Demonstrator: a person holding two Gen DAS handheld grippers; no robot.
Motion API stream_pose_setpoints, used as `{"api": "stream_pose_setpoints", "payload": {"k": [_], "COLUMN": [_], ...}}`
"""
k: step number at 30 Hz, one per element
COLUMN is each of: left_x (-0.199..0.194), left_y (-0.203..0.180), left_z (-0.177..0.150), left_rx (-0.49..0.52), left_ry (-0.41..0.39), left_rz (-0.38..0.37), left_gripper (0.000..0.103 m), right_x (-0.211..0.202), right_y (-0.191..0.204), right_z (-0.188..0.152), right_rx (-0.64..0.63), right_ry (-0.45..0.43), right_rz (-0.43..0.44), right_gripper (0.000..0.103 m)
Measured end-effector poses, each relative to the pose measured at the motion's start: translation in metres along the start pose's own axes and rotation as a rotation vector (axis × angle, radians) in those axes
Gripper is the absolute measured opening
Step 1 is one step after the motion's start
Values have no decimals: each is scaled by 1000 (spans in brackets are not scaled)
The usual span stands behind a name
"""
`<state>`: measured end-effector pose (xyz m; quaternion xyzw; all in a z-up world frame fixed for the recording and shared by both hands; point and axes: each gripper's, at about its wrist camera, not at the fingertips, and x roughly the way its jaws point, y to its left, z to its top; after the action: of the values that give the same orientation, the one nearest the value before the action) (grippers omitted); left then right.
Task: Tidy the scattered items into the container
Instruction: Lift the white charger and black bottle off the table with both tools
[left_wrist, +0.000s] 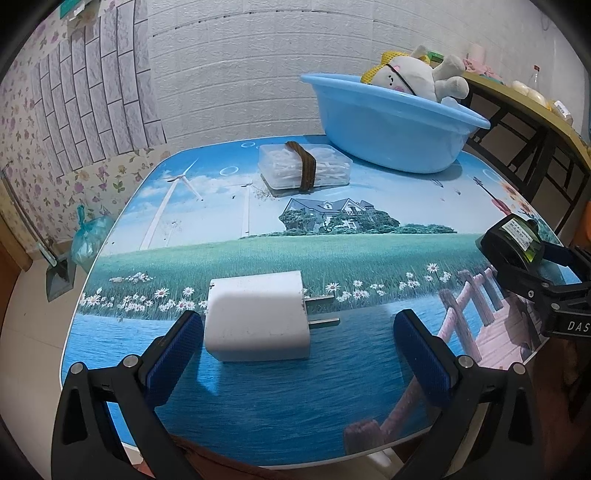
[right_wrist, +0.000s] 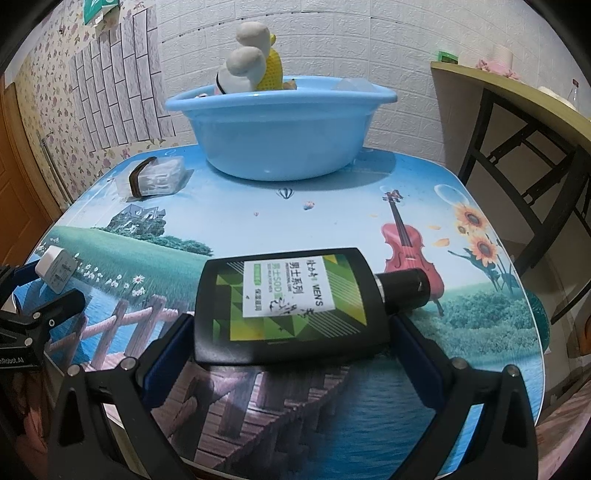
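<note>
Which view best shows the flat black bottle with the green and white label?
The right wrist view: the flat black bottle with the green and white label lies large and central between the right gripper fingers, label and black cap readable. The left wrist view catches only its end at the right edge.

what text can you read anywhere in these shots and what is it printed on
"MEN'S", sideways on the white label of the black bottle; Chinese lines beside it read roughly "男士系列", smaller ones blurred.
"DAS", cut off at the frame edge, on the right gripper body.
"nRobot.AI", cut off, on the left gripper body.
Print on the white charger face: too small to read.
</note>
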<state>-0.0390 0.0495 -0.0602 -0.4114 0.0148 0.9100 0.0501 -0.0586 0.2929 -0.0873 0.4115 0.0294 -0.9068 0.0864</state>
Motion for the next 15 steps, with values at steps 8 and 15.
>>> {"api": "stream_pose_setpoints", "payload": {"k": [8, 15], "left_x": [0, 0], "left_y": [-1, 0], "left_z": [0, -1], "left_rx": [-1, -3], "left_ry": [-4, -4], "left_rz": [0, -2], "left_gripper": [103, 103], "right_x": [-1, -2], "right_y": [1, 3], "right_z": [0, 0], "right_rx": [-2, -1], "right_ry": [0, -15], "right_rz": [-4, -7], "right_gripper": [103, 95]}}
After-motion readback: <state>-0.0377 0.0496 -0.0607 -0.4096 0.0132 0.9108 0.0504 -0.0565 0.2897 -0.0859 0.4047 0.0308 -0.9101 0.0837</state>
